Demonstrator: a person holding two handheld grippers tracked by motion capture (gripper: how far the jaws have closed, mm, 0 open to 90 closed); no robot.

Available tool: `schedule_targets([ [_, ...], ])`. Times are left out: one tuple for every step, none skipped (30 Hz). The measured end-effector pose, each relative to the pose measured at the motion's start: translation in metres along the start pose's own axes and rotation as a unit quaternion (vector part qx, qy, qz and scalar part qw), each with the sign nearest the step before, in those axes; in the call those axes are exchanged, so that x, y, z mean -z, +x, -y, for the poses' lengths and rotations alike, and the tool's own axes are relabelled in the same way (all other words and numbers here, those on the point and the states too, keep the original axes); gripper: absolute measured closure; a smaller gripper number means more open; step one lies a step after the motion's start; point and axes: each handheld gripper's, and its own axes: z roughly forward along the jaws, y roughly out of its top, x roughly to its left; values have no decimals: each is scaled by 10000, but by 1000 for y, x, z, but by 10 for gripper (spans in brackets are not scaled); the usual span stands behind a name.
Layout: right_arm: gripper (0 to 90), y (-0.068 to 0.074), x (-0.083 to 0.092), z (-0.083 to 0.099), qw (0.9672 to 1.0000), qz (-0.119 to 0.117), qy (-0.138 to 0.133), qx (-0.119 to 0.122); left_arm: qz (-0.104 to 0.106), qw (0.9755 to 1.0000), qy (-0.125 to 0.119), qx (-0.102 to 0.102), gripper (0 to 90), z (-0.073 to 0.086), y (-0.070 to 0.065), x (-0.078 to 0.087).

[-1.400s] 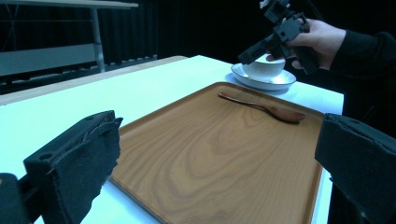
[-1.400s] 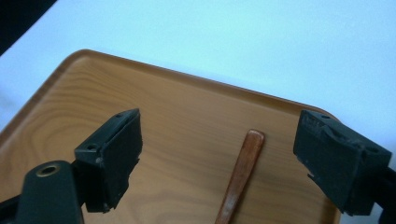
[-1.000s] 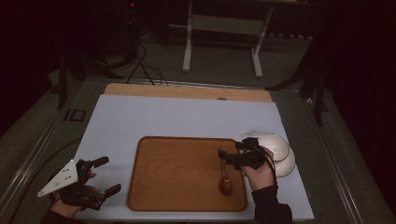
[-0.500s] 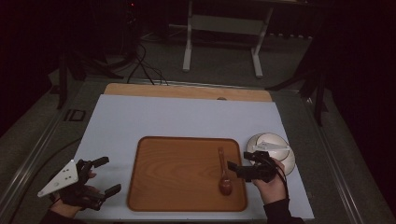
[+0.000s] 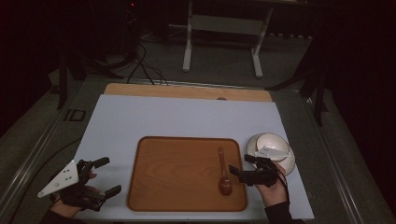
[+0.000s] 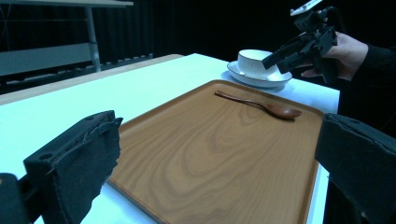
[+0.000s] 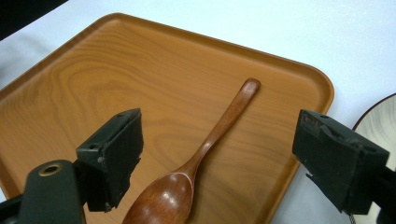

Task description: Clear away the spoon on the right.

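Note:
A dark wooden spoon (image 5: 224, 173) lies on the right part of a wooden tray (image 5: 177, 182), bowl end toward me. My right gripper (image 5: 239, 166) hovers open just right of the spoon, jaws pointing left over the tray's right edge. In the right gripper view the spoon (image 7: 205, 144) lies between and below the spread jaws of the right gripper (image 7: 219, 126), untouched. My left gripper (image 5: 108, 176) rests open at the table's near left, empty. In the left gripper view, the left gripper (image 6: 219, 126) faces the tray (image 6: 201, 158), the spoon (image 6: 261, 105) and the right gripper (image 6: 275, 58).
A white bowl on a saucer (image 5: 272, 145) stands right of the tray, close behind my right hand; it shows as the bowl (image 6: 254, 60) in the left gripper view. The pale tabletop (image 5: 187, 116) stretches beyond the tray. A wooden strip (image 5: 187, 91) lines the far edge.
My right gripper has drawn back to the right and toward me, off the spoon, which now lies fully visible on the tray. The left gripper has stayed put.

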Motion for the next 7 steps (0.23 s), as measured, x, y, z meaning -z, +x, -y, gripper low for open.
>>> schedule_targets([
  [160, 0, 0, 0, 10000, 19, 7, 10, 3, 10000, 1, 1, 1, 0, 0, 0],
  [160, 0, 0, 0, 10000, 7, 7, 6, 9, 10000, 5, -1, 1, 0, 0, 0],
  [160, 0, 0, 0, 10000, 5, 7, 20, 15, 10000, 9, 1, 1, 0, 1, -1],
  [160, 1, -1, 0, 10000, 20, 16, 44, 17, 10000, 9, 1, 1, 0, 1, -1],
  [160, 1, -1, 0, 10000, 27, 17, 51, 20, 10000, 8, 0, 1, 0, 0, -1],
  [160, 1, -1, 0, 10000, 35, 8, 55, 19, 10000, 8, -8, 1, 0, 0, -1],
  [161, 1, -1, 0, 10000, 33, 7, 71, 20, 10000, 4, -7, 1, 0, 0, -1],
])
